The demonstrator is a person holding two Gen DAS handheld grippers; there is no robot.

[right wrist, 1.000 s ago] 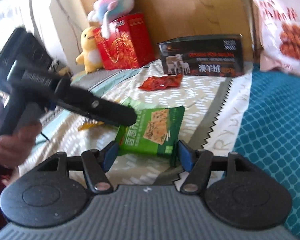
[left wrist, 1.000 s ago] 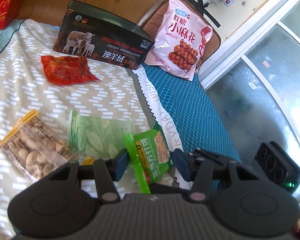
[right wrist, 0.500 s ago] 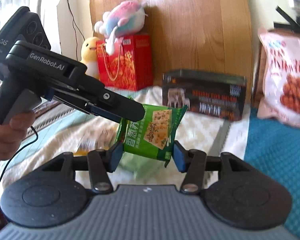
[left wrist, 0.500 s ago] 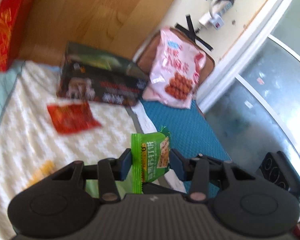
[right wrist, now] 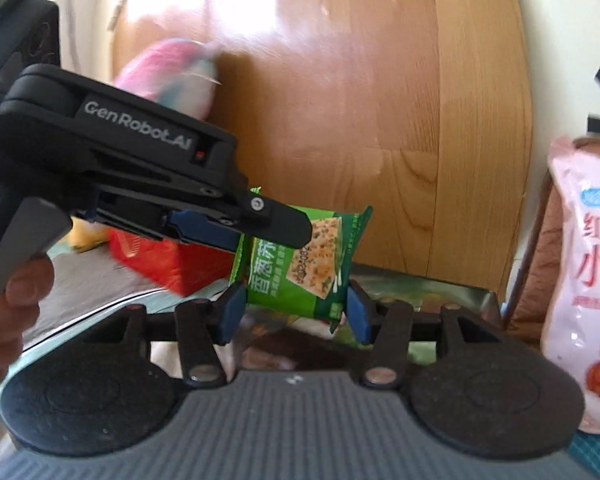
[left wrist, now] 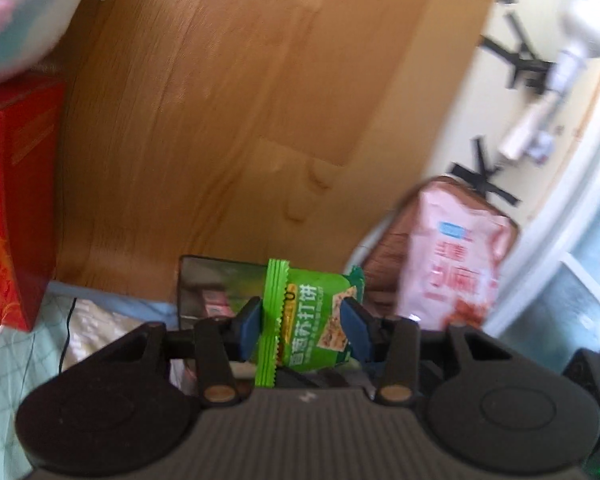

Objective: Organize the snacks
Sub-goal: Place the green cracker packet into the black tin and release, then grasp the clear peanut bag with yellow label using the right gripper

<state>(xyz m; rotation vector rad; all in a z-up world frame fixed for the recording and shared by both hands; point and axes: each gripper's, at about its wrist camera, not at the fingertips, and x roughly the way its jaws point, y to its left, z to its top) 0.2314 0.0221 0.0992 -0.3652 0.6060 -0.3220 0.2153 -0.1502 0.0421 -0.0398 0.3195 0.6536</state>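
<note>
Both tongs clamp same green cracker packet point(left wrist: 308, 316), held aloft: left gripper point(left wrist: 304, 326) pinches one end, right gripper point(right wrist: 292, 312) other. Open dark box point(right wrist: 452, 292) sits directly beneath, contents blurred. Pink snack bag point(right wrist: 588, 280) leans against wall beside box.

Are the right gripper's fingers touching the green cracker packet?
Touching. The right wrist view shows both blue fingers of the right gripper pressed against the green cracker packet.
</note>
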